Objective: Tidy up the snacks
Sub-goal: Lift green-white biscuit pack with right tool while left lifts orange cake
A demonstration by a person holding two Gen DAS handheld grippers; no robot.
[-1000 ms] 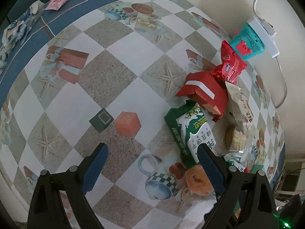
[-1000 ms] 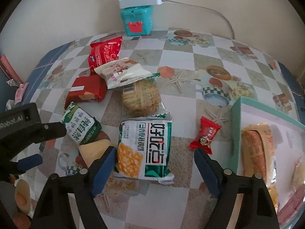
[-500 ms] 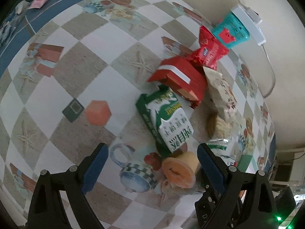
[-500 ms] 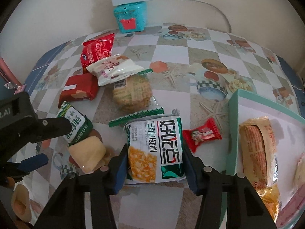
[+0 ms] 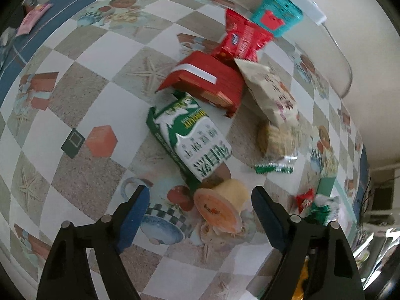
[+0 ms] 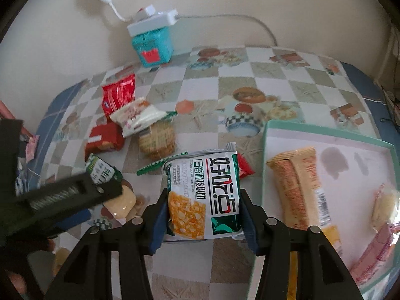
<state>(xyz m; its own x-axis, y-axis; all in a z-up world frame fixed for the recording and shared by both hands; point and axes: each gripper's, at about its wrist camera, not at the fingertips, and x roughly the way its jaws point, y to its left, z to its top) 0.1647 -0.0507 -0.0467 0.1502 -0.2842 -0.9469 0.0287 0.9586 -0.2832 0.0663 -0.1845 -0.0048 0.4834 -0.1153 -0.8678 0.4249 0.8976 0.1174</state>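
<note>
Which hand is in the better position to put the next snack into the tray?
The right. The right gripper is already shut on the corn snack packet, and the tray lies just beside it. The left gripper is open over the lying pudding cup and holds nothing.

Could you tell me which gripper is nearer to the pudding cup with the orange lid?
Left. The left gripper is open with the pudding cup between its fingers; the right gripper, beside it, grips a green-and-white cracker packet.

Two close downward wrist views — shared snack pile (image 5: 200,130)
</note>
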